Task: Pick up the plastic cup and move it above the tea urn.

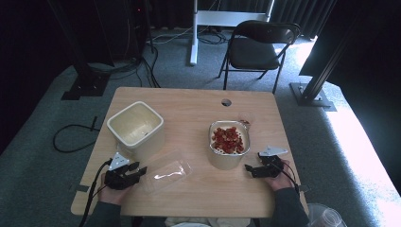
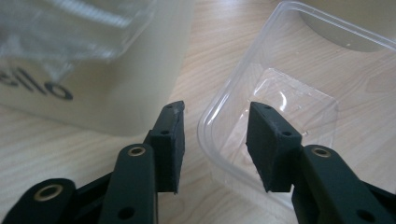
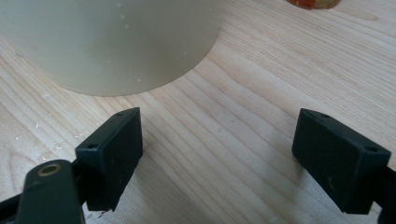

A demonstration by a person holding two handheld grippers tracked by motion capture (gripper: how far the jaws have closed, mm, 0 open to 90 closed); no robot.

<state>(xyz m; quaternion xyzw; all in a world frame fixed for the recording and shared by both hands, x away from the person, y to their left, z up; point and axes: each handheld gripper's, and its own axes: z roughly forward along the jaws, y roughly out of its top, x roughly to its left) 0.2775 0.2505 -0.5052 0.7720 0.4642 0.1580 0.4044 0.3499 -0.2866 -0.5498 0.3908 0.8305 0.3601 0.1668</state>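
Left tool (image 2: 212, 142) astride clear tray (image 2: 280, 107) rim

Bare table (image 1: 198, 189) lies between clear tray (image 1: 166, 174) and round tub (image 1: 229, 144).

Black folding chair (image 1: 257, 47), white desk leg (image 1: 193, 33), floor cables (image 1: 71, 137)

Both forearms came in from the near edge of the bench, one at each front corner, well apart. The left hand (image 1: 112, 193) gripped the left hand-held gripper (image 1: 137, 171), which pointed inward and lay low over the bench, its jaws partly apart with nothing pressed between the pads. The right hand (image 1: 282, 181) held the right hand-held gripper (image 1: 248, 169) pointing inward too, its jaws spread wide and empty.
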